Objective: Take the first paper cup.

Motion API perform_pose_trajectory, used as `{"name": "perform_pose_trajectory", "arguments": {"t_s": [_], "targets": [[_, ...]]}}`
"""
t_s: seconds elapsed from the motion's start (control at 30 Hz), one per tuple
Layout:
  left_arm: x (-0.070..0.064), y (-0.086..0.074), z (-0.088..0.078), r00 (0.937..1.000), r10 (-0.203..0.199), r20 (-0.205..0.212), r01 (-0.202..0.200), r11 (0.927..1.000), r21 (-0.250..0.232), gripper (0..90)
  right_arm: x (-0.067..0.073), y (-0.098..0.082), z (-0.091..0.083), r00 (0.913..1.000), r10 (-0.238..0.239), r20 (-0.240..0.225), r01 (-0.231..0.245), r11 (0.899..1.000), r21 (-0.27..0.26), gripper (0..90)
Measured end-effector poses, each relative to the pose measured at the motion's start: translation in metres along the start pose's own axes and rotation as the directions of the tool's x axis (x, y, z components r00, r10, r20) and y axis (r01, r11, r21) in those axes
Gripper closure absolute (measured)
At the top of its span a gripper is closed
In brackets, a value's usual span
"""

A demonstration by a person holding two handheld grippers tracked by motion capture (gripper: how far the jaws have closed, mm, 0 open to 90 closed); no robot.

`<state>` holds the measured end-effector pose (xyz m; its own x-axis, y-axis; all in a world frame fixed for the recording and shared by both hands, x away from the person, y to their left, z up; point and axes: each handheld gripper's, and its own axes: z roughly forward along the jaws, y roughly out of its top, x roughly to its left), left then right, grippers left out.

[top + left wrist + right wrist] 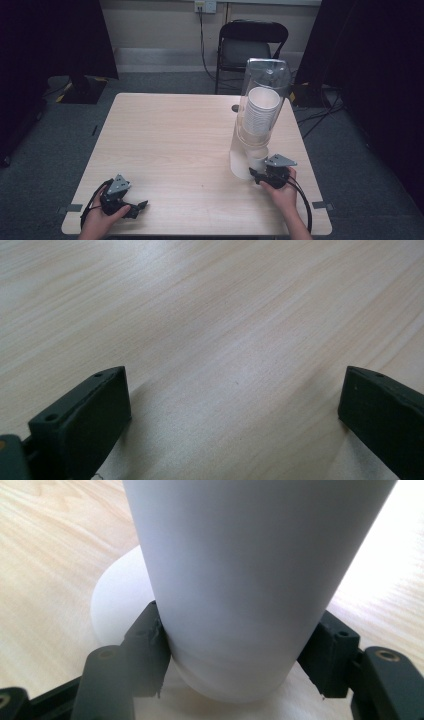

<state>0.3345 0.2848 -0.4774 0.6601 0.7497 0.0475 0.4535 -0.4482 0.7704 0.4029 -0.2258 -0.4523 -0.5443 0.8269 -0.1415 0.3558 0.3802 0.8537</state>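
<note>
White paper cup (235, 590), lowest in the dispenser (260, 120), sits clamped in the right tool (270, 172), looking ready for a straight downward pull, while the left tool (131, 207) rests wide open well left of it.

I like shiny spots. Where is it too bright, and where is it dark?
High view: dark room edges, dim wooden table. Right gripper view: glare whitens the table beside the white paper cup. Left gripper view: a soft sheen between the black tongs.
</note>
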Motion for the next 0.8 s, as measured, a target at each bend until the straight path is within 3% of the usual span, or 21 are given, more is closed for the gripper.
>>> {"name": "perform_pose_trajectory", "arguments": {"t_s": [0.23, 0.3, 0.5, 0.8], "targets": [[0.0, 0.0, 0.0, 1.0, 0.0, 0.0, 0.0, 1.0, 0.0, 0.0, -0.004, -0.006, -0.012, 1.0, -0.004, -0.009, 0.004, 1.0, 0.017, 36.1], [0.0, 0.0, 0.0, 1.0, 0.0, 0.0, 0.0, 1.0, 0.0, 0.0, -0.005, -0.013, -0.017, 0.9993, 0.03, -0.022, -0.029, 1.0, 0.002, 35.9], [0.0, 0.0, 0.0, 1.0, 0.0, 0.0, 0.0, 1.0, 0.0, 0.0, 0.0, -0.013, -0.028, 0.999, -0.012, -0.043, 0.012, 1.0, -0.004, 35.8], [0.0, 0.0, 0.0, 1.0, -0.001, -0.002, 0.001, 1.0, 0.0, 0.0, 0.014, -0.013, -0.031, 0.9944, -0.041, -0.098, 0.04, 0.999, -0.008, 35.7]]}}
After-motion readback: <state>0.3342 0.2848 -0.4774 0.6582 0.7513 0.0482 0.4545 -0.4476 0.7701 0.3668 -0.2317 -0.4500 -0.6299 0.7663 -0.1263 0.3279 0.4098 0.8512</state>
